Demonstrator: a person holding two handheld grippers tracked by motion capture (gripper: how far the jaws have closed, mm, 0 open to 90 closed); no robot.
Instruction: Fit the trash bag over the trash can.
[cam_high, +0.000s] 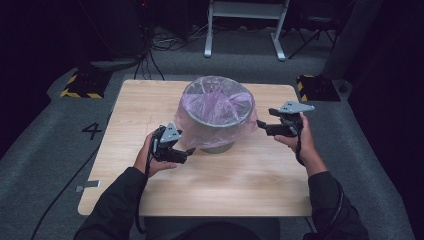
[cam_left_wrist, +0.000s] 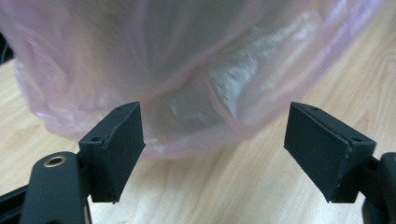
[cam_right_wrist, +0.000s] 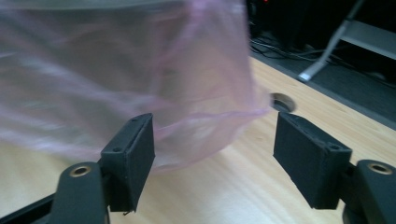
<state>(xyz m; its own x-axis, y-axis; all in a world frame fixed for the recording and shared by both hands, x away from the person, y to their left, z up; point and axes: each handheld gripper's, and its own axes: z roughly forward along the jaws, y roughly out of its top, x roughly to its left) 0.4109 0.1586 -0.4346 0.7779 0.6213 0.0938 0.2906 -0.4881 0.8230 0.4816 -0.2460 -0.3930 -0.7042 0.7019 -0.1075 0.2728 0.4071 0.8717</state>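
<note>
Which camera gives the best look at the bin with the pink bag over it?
The high view: it shows the whole bin, its open top and the pink bag draped down its sides. The left gripper view and right gripper view each catch a blurred close-up of bag and bin wall.

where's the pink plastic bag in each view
High view: the thin pink plastic bag lines the grey metal bin at table centre, draped over its rim.
Left gripper view: it spans the upper frame, beyond the open jaws.
Right gripper view: upper left, its hem reaching between the jaws.
Shared landmark: the light wooden tabletop.
</note>
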